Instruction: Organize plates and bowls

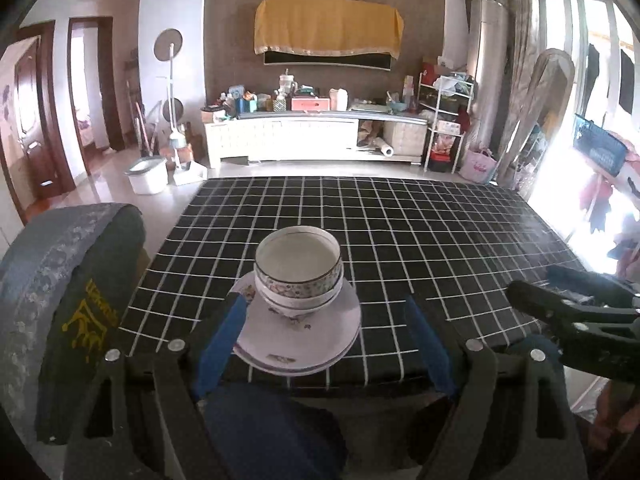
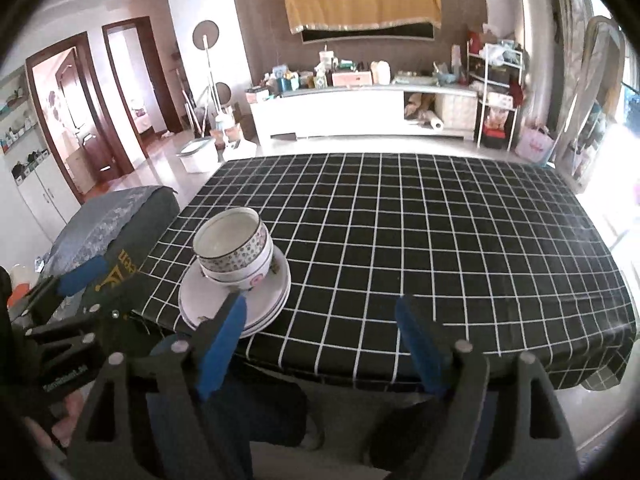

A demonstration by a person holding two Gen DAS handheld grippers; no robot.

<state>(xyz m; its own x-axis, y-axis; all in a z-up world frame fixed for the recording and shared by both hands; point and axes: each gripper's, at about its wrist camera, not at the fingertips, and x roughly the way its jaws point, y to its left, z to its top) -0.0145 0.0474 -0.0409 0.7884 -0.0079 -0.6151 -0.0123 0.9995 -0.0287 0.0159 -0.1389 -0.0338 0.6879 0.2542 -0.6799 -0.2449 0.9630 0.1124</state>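
Note:
A stack of floral-rimmed bowls (image 1: 298,270) sits nested on a stack of white plates (image 1: 300,340) near the front edge of the black grid-patterned table (image 1: 420,240). My left gripper (image 1: 326,316) hangs open just short of that edge, and the plates show between its blue pads without contact. In the right wrist view the bowls (image 2: 234,246) and plates (image 2: 236,300) lie front left on the table (image 2: 400,220). My right gripper (image 2: 322,316) is open and holds nothing; its left fingertip overlaps the plates' rim in the picture. The left gripper (image 2: 76,280) shows at the far left.
A grey cushioned chair back (image 1: 68,280) stands left of the table. The right gripper's black body (image 1: 580,304) shows at the right edge. Beyond the table are a white TV cabinet (image 1: 316,136) with clutter, a white bin (image 1: 146,176) on the floor, and a wire rack (image 1: 444,120).

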